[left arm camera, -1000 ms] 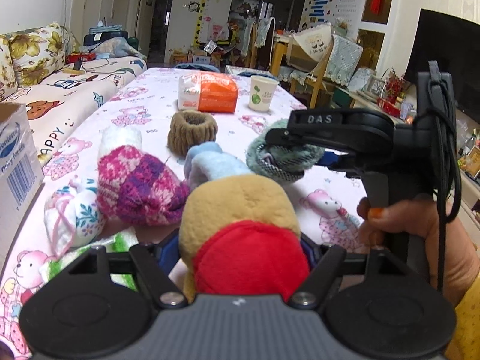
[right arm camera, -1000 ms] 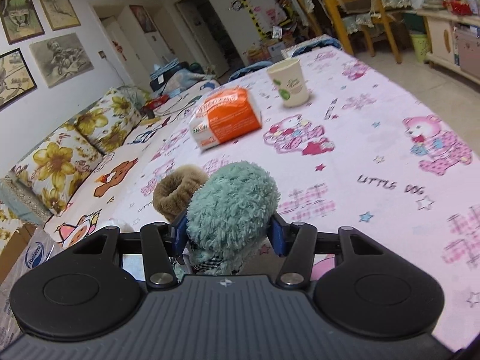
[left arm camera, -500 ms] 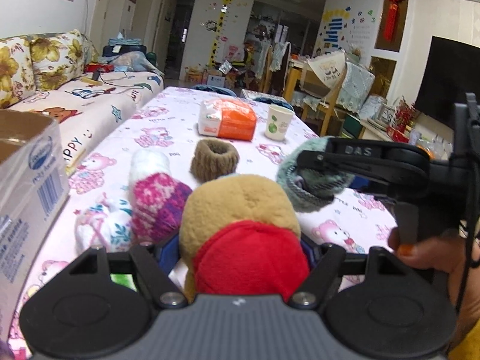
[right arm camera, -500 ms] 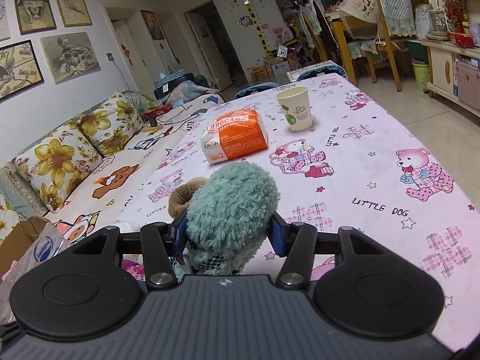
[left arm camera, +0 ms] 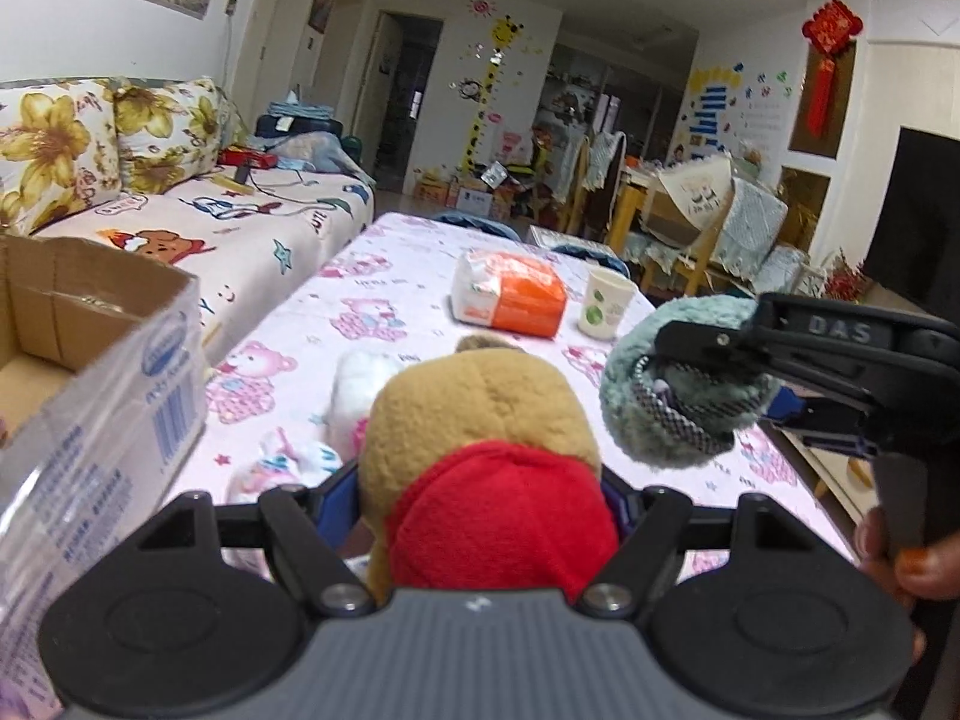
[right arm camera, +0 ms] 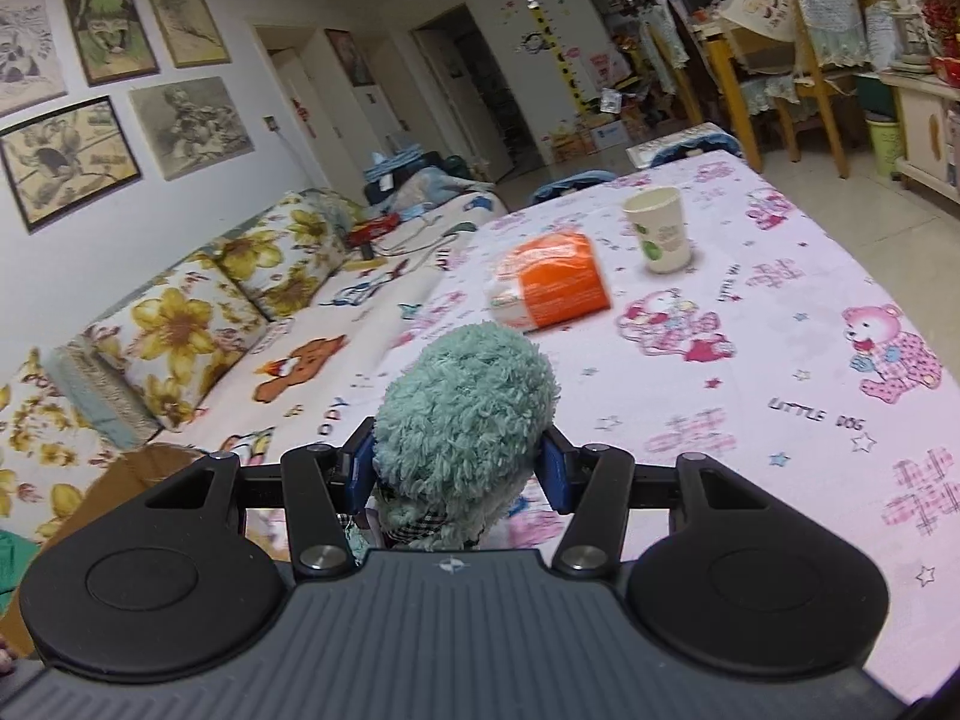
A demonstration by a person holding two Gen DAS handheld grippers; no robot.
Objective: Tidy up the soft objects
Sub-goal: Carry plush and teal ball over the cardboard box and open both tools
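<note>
My left gripper [left arm camera: 480, 498] is shut on a tan and red plush toy [left arm camera: 486, 462], held above the table. In the left wrist view the right gripper [left arm camera: 690, 396] hangs at the right, shut on a fluffy teal soft toy [left arm camera: 678, 420] with a checked band. The right wrist view shows that teal toy [right arm camera: 462, 420] squeezed between the blue pads of my right gripper [right arm camera: 456, 468]. A white soft thing [left arm camera: 360, 381] and a floral cloth pouch [left arm camera: 288, 465] lie on the tablecloth behind the plush. An open cardboard box [left arm camera: 102, 348] stands at the left.
An orange and white packet [left arm camera: 510, 294] and a paper cup [left arm camera: 603, 312] sit farther back on the pink bear-print tablecloth [right arm camera: 780, 360]. A sofa with flowered cushions [left arm camera: 108, 138] runs along the left. Chairs and a dining table [left arm camera: 690, 222] stand beyond. A person's hand [left arm camera: 900, 558] grips the right tool.
Both grippers have risen with their toys. The left view has swung toward the cardboard box, which now fills more of the left side; the knitted items on the table have dropped behind the plush.
</note>
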